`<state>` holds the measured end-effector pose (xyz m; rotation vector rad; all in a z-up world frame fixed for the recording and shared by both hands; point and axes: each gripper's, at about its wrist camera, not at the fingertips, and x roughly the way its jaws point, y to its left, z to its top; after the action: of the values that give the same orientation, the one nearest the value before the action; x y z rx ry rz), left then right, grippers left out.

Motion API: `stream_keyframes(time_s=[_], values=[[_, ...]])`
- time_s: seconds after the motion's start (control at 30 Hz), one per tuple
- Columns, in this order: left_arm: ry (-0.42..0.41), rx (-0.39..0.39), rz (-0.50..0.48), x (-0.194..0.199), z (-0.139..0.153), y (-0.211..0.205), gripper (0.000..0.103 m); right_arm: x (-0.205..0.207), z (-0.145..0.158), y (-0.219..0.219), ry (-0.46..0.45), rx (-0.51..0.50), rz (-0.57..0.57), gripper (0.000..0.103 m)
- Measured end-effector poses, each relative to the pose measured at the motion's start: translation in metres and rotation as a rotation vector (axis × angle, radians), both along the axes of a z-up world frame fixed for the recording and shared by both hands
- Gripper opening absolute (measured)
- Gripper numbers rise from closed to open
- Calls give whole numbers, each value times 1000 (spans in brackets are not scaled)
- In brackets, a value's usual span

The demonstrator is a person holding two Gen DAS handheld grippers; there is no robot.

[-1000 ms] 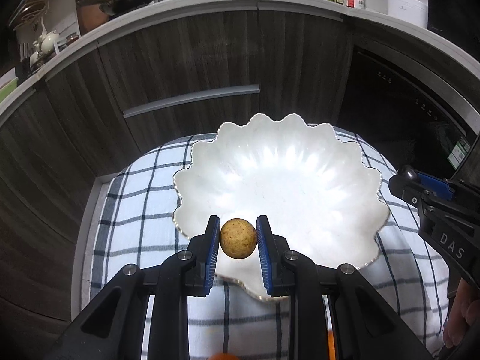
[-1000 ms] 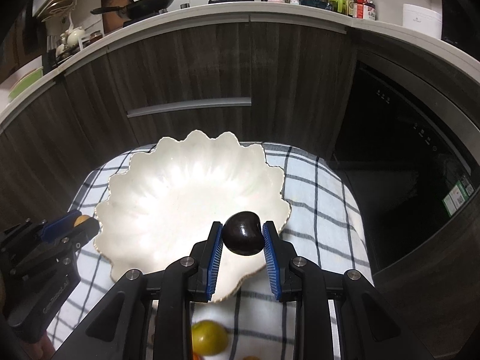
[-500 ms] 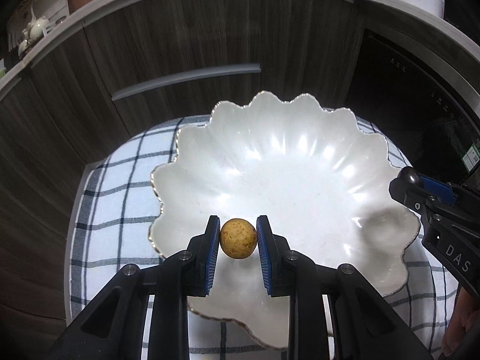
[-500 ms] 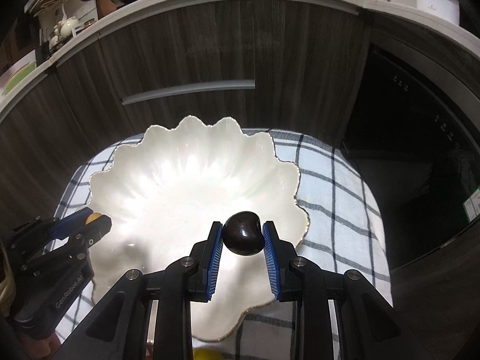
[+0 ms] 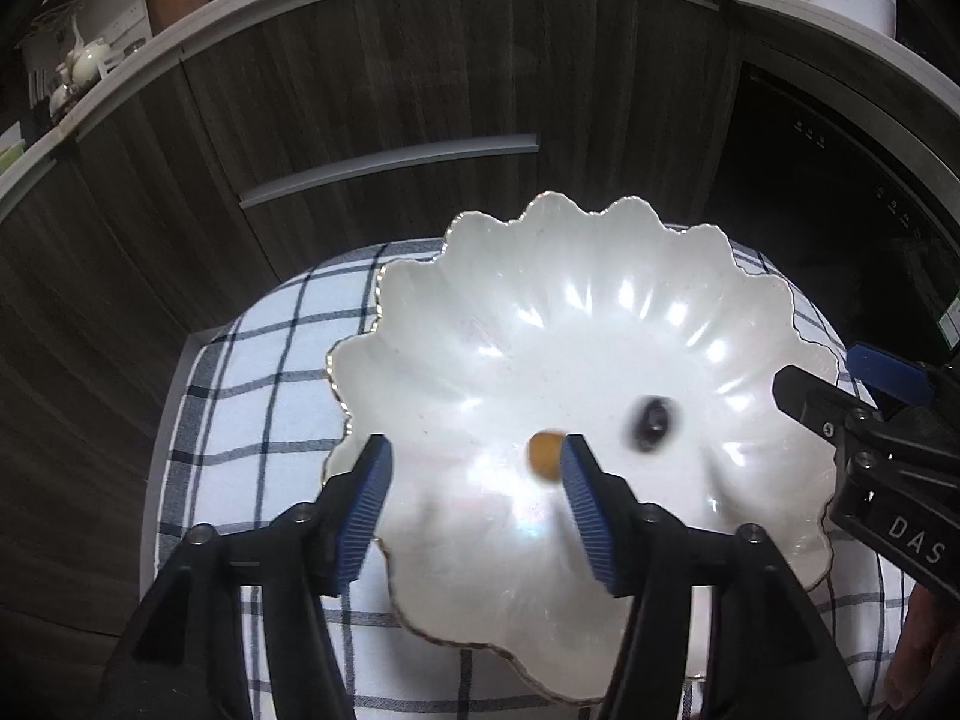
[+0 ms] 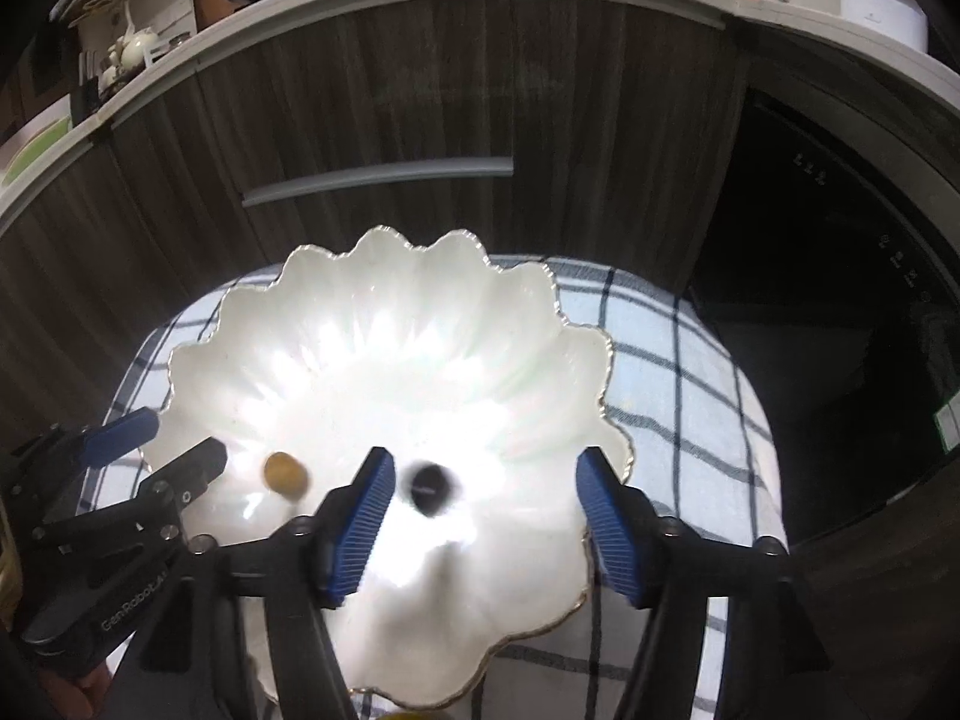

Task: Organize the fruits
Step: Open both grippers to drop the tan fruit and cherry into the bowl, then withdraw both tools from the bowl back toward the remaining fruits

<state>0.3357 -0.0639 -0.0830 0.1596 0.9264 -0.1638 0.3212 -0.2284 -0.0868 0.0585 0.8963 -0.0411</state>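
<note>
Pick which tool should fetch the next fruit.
Right, tentatively: left tool and right tool are opening, empty, over the scalloped bowl; only the right view shows yellow fruit at its bottom edge.

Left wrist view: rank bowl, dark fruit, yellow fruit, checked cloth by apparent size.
1. checked cloth, though partly covered
2. white scalloped bowl
3. dark fruit
4. yellow fruit
Both fruits are motion-blurred and the yellow one is partly hidden by a finger, so 3 versus 4 is unsure.
</note>
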Motion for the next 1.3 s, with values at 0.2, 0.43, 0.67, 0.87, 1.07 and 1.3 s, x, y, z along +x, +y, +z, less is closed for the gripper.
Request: stream_keyframes(time_s=[0.2,0.43,0.67,0.87,1.07,1.3], values=[[-20,-6,29,-7,13,8,76,-6,11,-2,-18,-7,-21,71],[-50,13,34,-23,30,12,79,-19,26,-2,-48,-10,-32,73],[-67,10,46,-42,46,17,79,-36,42,1,-76,-19,-31,73],[-80,-3,59,-55,57,24,79,-49,55,6,-101,-26,-32,73],[-93,-7,61,-67,64,29,79,-63,66,11,-125,-37,-30,73],[-94,-9,67,-81,65,32,79,-76,66,14,-128,-41,-26,73]])
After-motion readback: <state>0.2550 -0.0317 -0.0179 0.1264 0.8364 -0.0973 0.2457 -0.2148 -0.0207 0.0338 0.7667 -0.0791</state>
